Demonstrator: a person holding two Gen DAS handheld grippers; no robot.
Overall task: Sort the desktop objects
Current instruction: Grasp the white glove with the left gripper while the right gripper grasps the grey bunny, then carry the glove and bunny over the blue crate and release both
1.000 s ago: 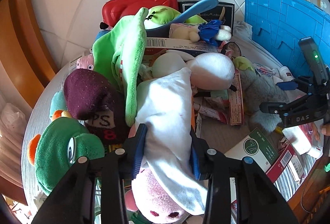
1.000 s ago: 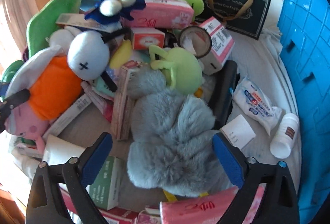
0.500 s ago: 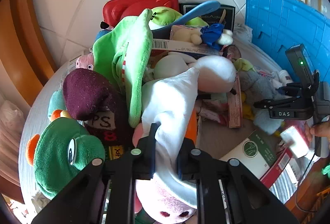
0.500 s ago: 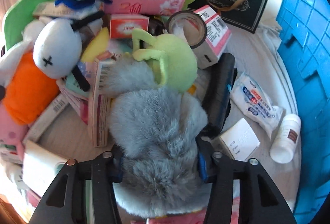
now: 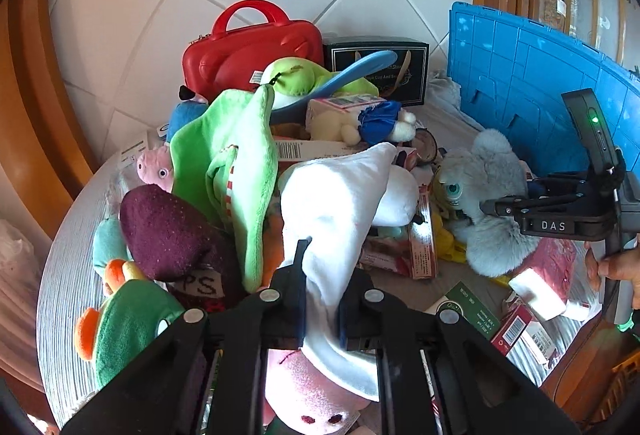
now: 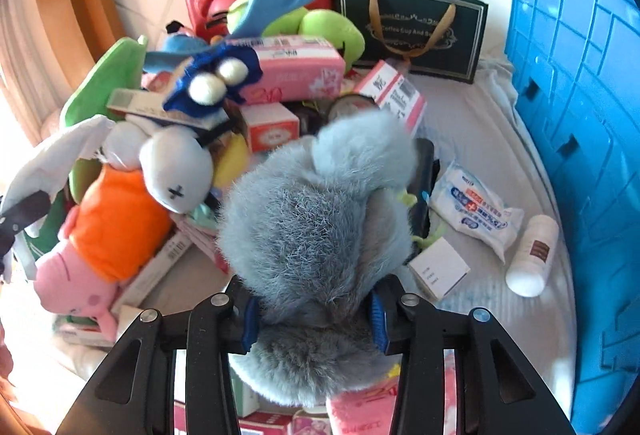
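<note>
On a cluttered round table (image 5: pixel 60 275), the left gripper (image 5: pixel 320 299) has closed tightly on the white ear of a pink plush toy (image 5: pixel 336 219), now drawn upward. To its right, the right gripper (image 6: pixel 314 319) has clamped a grey furry plush (image 6: pixel 316 219) and raised it off the pile, likely bound for the blue crate (image 6: pixel 580 115).

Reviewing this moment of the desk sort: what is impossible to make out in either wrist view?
- Grey furry toy, right wrist view: its face is turned away, and its lower part drops behind the right gripper.
- Pink pig toy, left wrist view: its body is under its white cloth and the left gripper.
- White bottle, right wrist view: label too small to read.
- Blue crate: its inside is not shown.
</note>
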